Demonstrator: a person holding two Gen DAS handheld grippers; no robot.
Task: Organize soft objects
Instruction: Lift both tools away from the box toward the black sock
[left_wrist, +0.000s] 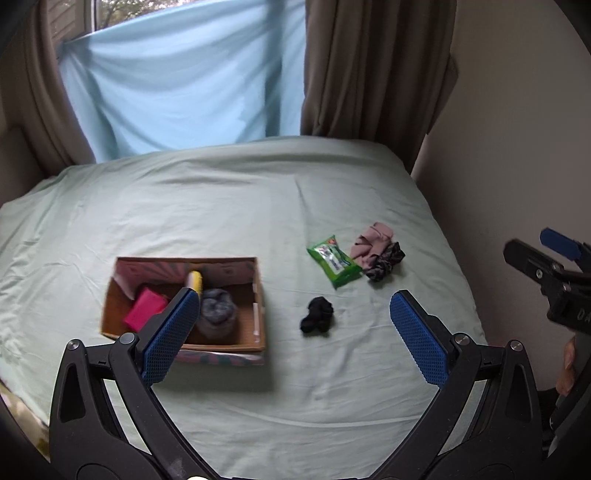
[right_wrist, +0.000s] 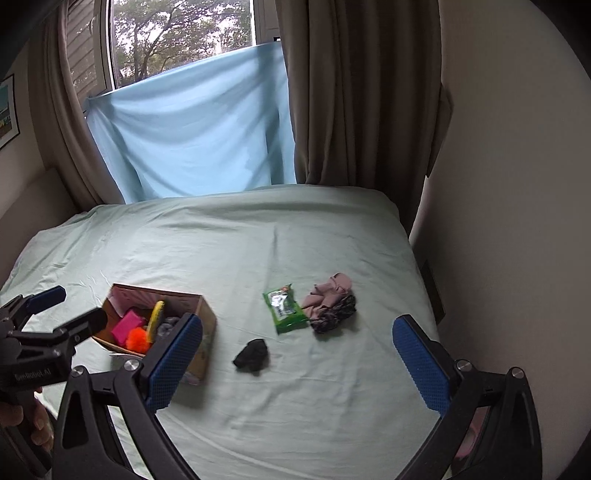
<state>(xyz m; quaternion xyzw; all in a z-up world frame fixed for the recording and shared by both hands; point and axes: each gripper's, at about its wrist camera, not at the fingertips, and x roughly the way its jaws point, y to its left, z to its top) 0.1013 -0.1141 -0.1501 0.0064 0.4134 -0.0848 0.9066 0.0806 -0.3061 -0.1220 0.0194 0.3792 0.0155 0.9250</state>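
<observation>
Both your claws gape wide and empty: left gripper (left_wrist: 293, 325), right gripper (right_wrist: 297, 354). The black sock (left_wrist: 317, 315) lies between your left fingers, on the bed (left_wrist: 221, 206). The box (left_wrist: 258, 295) is partly hidden.

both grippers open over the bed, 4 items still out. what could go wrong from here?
1. The pink cloth and dark patterned fabric touch, so one grasp may drag both.
2. The black bundle is small and low on the wrinkled bedsheet; the right hand-held gripper could pinch sheet too.
3. The cardboard box already looks crowded; the green wipes pack may not fit.
</observation>
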